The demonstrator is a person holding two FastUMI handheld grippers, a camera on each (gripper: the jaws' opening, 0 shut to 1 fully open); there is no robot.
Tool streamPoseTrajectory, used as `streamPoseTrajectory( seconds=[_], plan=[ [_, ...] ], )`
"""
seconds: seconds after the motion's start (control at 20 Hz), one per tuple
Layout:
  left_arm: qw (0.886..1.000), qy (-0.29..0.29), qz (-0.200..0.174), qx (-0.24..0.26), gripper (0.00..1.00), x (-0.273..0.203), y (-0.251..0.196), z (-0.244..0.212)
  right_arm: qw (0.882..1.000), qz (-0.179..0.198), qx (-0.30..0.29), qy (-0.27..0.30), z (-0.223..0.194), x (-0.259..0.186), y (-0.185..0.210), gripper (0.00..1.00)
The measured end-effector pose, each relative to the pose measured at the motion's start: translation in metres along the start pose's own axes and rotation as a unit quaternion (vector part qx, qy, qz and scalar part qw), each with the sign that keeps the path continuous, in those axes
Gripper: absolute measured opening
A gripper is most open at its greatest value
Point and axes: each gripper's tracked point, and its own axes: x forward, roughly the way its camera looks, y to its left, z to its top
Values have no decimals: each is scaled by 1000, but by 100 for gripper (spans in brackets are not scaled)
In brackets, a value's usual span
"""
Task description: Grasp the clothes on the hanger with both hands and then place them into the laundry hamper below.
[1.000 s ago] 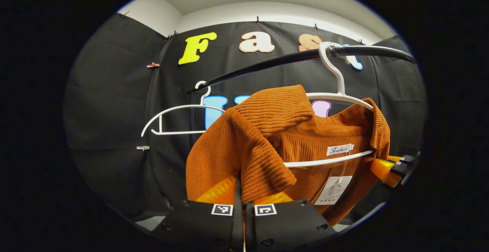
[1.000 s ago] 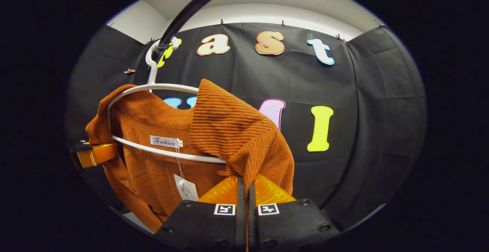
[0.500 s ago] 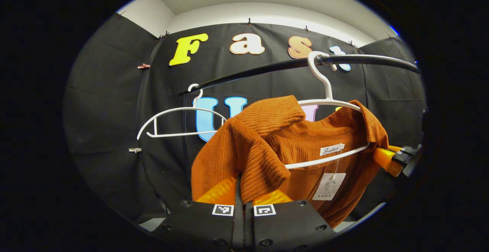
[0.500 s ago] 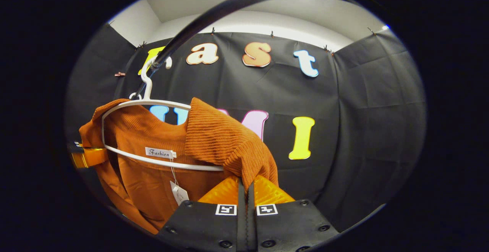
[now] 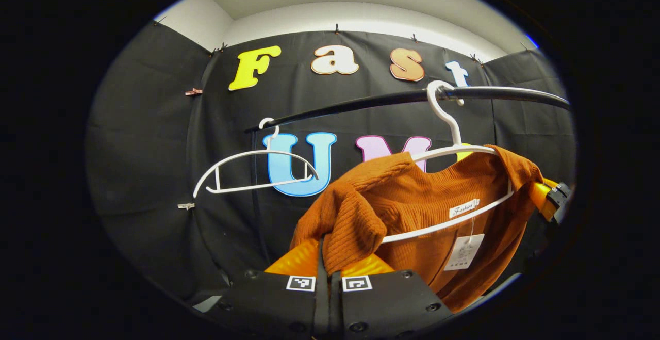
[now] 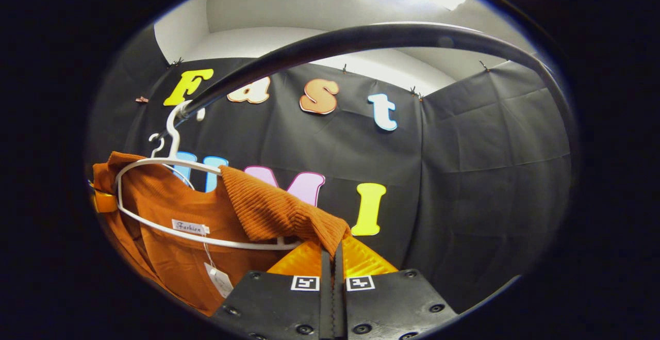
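An orange ribbed sweater (image 5: 428,211) (image 6: 160,221) hangs on a white hanger (image 5: 454,149) (image 6: 170,162) hooked over a black rail (image 5: 371,103) (image 6: 361,41). My left gripper (image 5: 328,262) is shut on one shoulder of the sweater, which is lifted off the hanger's end. The right gripper (image 6: 332,257) is shut on the other shoulder, pulled off its end too. In the left gripper view the right gripper's orange finger (image 5: 541,195) shows at the sweater's far edge. A white tag (image 5: 464,252) dangles inside the collar.
A second white hanger (image 5: 255,170), bare, hangs further along the rail in the left gripper view. The rail curves close overhead in the right gripper view. Black cloth walls stand behind.
Both grippers have dropped and pulled outward with the shoulders still held. The sweater's shoulders have slid lower off the hanger's ends, and the rail now arcs higher overhead.
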Motion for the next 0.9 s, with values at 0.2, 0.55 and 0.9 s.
streamPoseTrajectory(
  seconds=[0.2,0.55,0.9],
  plan=[
    [1000,-1,-8,-3,7,-2,-3,12,997,-62,35,-21,14,18,-35,4],
    [1000,-2,-11,-1,3,-5,2,18,994,-100,25,28,-40,50,-45,4],
    [1000,-2,7,1,5,0,36,24,992,-14,50,116,-111,34,19,5]
  ],
)
